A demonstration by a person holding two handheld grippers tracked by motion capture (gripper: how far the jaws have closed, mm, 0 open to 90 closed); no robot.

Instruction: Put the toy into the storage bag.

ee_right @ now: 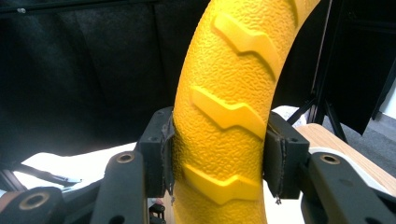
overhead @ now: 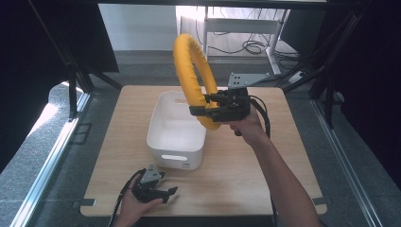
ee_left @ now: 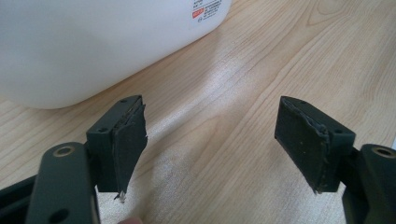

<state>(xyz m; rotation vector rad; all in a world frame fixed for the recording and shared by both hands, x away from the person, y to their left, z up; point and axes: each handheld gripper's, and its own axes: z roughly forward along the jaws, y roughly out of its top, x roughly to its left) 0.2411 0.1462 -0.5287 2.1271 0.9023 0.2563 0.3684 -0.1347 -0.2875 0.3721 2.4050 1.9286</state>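
A large yellow ring (overhead: 191, 71) with a raised tread pattern stands upright in the air over the right side of a white plastic bin (overhead: 163, 137). My right gripper (overhead: 201, 106) is shut on the ring's lower part; in the right gripper view both pads press the yellow ring (ee_right: 224, 107) from either side. My left gripper (overhead: 168, 191) rests low on the wooden table (overhead: 236, 175) in front of the bin, jaws open with nothing between them. The left gripper view looks over bare wood toward the bin's wall (ee_left: 93, 42), between the open left gripper (ee_left: 210, 149) fingers.
The bin sits mid-table with a handle slot (overhead: 172, 157) in its near wall and looks empty inside. Black frame struts (overhead: 75, 80) stand at the table's far corners. A desk with cables (overhead: 250, 45) is on the floor beyond.
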